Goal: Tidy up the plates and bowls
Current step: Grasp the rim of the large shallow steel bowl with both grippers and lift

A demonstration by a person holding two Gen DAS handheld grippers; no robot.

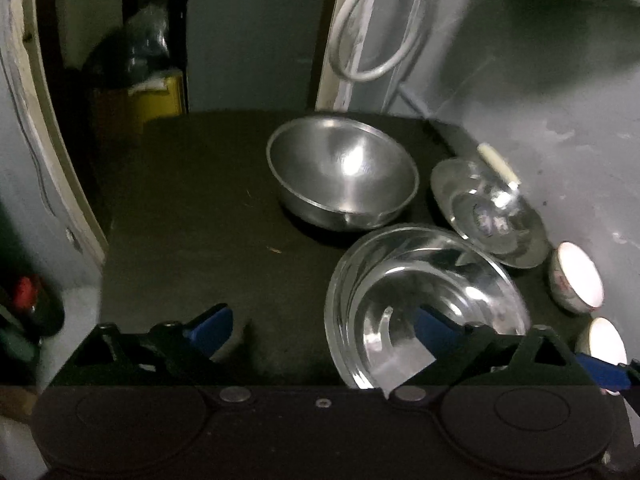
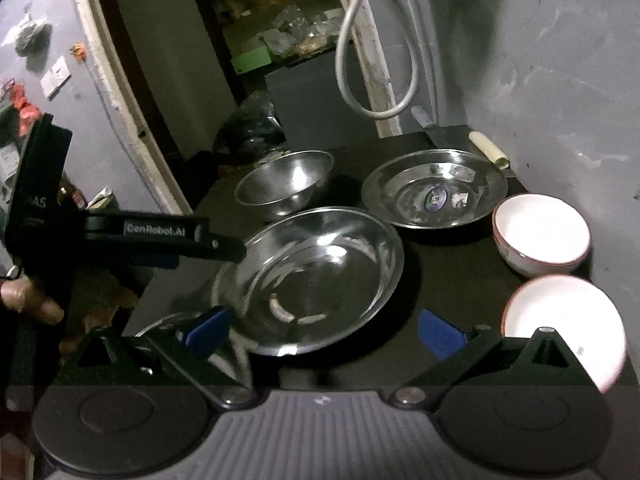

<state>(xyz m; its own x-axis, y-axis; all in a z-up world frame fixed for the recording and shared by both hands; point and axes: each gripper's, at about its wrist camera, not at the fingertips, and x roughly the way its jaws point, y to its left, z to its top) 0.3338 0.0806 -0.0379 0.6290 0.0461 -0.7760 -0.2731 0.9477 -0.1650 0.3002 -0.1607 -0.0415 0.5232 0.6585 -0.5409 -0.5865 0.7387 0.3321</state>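
Note:
On a black table top [image 1: 188, 216] stand a deep steel bowl [image 1: 344, 168] at the back, a flat steel plate [image 1: 488, 212] to its right, and a wide shiny dish [image 1: 424, 296] in front. Two white bowls [image 1: 578, 278] [image 1: 604, 340] sit along the right edge. My left gripper [image 1: 324, 330] is open, its right finger over the shiny dish. In the right wrist view my right gripper [image 2: 324, 330] is open just before the shiny dish [image 2: 312, 276], with the steel bowl [image 2: 286, 184], plate [image 2: 434, 188] and white bowls [image 2: 540, 232] [image 2: 564, 324] beyond. The left gripper's body [image 2: 132, 236] shows at the left.
A grey wall [image 1: 560, 100] closes the right side, with a looped white cable [image 1: 372, 32] hanging at the back. A pale rolled object [image 2: 488, 148] lies at the table's back right corner. A doorway with clutter and a yellow bin [image 1: 148, 104] lies behind.

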